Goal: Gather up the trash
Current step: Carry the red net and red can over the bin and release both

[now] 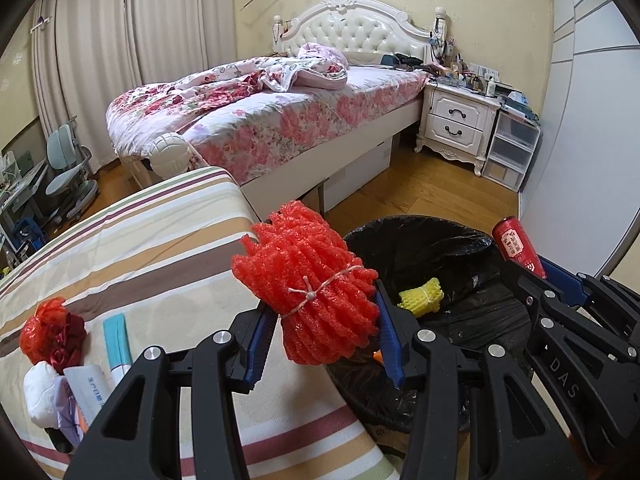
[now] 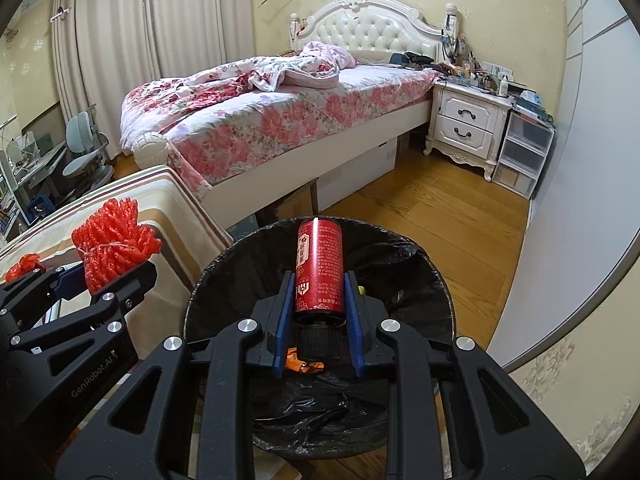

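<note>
Holding the red can in your right gripper, jaws clamped, long axis pointing fwd, you're directly over the bin; left gripper (clamped on foam bundle) sits beside the rim.

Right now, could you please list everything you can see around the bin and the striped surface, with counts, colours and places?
Foam net bundle: one, orange-red, tied with string, held beside the bin.
Bottle: one, red with black cap, held over the bin.
Trash bin: one, black liner, on the wooden floor.
Yellow foam net: one, inside the bin.
Striped surface: one, beige with stripes, left of the bin.
Leftover litter: red mesh, white wad, papers, on the striped surface.
Bed: one, pink floral, behind.
Nightstand: one, white, beside the bed.
Left claw: shut on the bundle.
Right claw: shut on the bottle.
</note>
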